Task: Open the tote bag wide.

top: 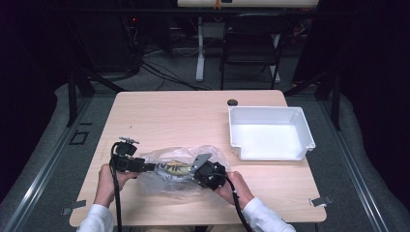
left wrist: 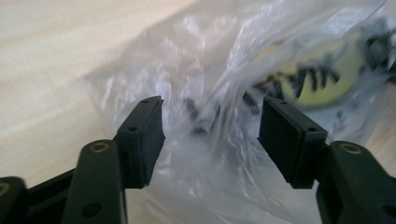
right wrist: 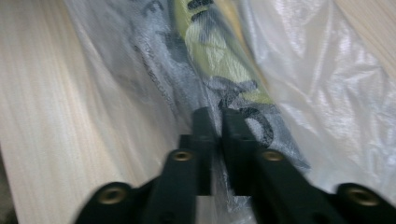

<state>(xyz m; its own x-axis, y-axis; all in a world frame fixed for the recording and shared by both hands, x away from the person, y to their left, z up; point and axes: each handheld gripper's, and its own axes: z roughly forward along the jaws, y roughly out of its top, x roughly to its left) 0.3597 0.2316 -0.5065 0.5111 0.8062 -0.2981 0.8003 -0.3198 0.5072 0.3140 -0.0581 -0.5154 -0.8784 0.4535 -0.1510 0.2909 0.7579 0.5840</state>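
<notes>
Your left gripper (top: 153,167) sits at the left edge of the clear plastic bag (top: 181,171), jaws spread wide with crinkled film between them but nothing pinched yet. If you close here, you may catch only one loose layer, and the thin film could slip out or tear when you pull. The bag lies on the near middle of the wooden table (top: 183,116), touching neither edge, and through it you can see a yellow item with black markings (top: 175,168); what it is exactly I cannot tell.

Your right gripper (right wrist: 215,122) has its jaws clamped tight on the bag's film, right beside the yellow and black item, possibly nipping it too. Pulling hard against that hold could stretch or rip the plastic, or drag the whole bag across the smooth tabletop.

The film looks glossy, wrinkled and limp, so it will fold and shift unpredictably. Farther right, well apart from the bag, the white bin (top: 303,129) stands empty: rigid, shallow, rectangular, with sloped walls and a smooth matte floor.
</notes>
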